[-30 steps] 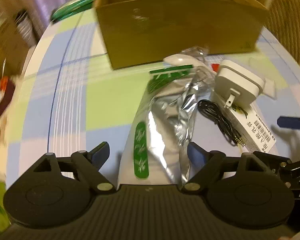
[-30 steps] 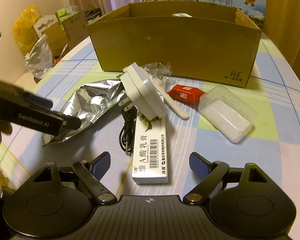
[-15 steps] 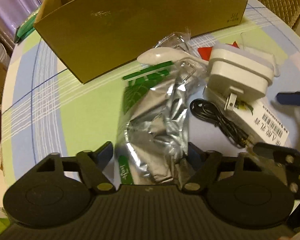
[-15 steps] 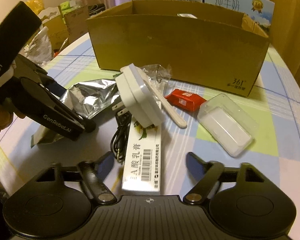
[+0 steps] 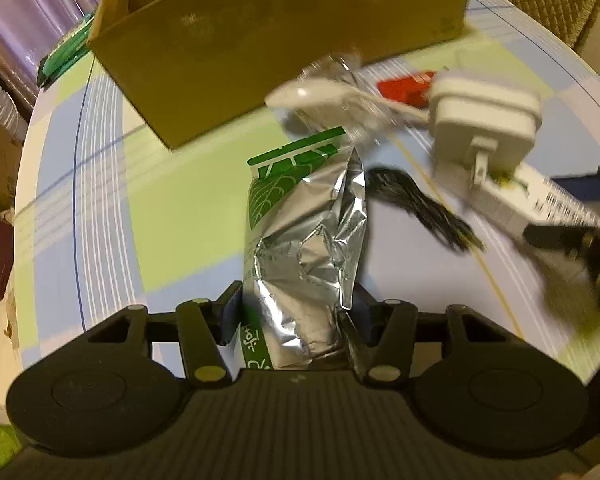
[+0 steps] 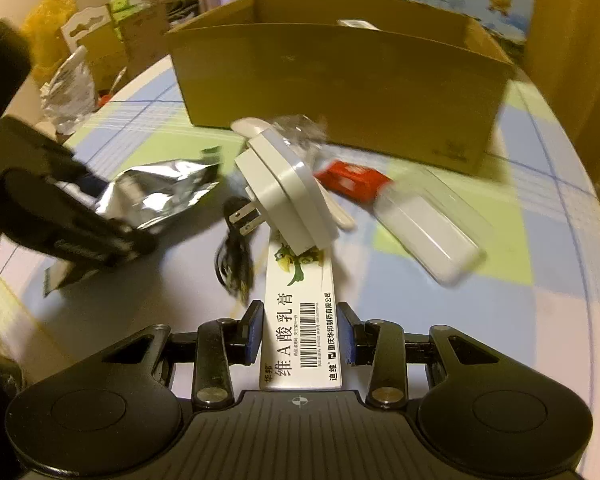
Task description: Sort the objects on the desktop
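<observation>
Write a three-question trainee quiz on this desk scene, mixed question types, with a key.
1. True or false: the left tool is shut on the foil pouch.
2. What rests on the far end of the white carton held in the right tool? A) red packet B) charger C) spoon
3. Fill in: the red packet lies on the table in front of the cardboard ____.

Key: 1 true; 2 B, the charger; 3 box.
</observation>
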The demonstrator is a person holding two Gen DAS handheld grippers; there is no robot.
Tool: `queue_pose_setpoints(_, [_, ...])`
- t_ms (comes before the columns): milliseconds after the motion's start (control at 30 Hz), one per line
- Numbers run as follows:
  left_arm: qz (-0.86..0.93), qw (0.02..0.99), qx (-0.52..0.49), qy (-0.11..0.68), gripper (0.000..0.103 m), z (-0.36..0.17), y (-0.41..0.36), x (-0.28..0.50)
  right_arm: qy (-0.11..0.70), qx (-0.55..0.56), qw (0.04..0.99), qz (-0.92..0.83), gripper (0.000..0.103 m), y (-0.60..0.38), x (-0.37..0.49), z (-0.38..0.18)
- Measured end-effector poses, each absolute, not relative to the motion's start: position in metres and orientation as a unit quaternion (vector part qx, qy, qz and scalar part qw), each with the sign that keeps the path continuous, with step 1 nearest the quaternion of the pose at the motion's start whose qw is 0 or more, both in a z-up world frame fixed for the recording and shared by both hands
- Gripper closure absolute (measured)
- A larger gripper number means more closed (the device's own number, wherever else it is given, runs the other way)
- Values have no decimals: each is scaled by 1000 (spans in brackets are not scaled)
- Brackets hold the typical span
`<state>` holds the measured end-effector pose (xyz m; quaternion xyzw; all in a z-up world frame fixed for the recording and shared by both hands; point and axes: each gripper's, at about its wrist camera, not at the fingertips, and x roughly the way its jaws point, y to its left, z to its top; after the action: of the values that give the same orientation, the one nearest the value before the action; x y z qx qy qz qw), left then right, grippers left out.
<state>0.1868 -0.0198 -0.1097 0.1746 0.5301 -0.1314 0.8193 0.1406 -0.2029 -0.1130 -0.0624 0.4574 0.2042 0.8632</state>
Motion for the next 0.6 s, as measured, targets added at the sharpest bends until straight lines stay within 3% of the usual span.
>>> queue_pose_setpoints(400, [-125, 825, 142, 533, 45, -108, -10, 165, 458, 79, 862, 202, 68, -234, 139, -112])
queue_pose_setpoints(600, [-127, 825, 146, 532, 38, -110, -13, 168, 456, 12, 865, 208, 68, -218, 134, -113])
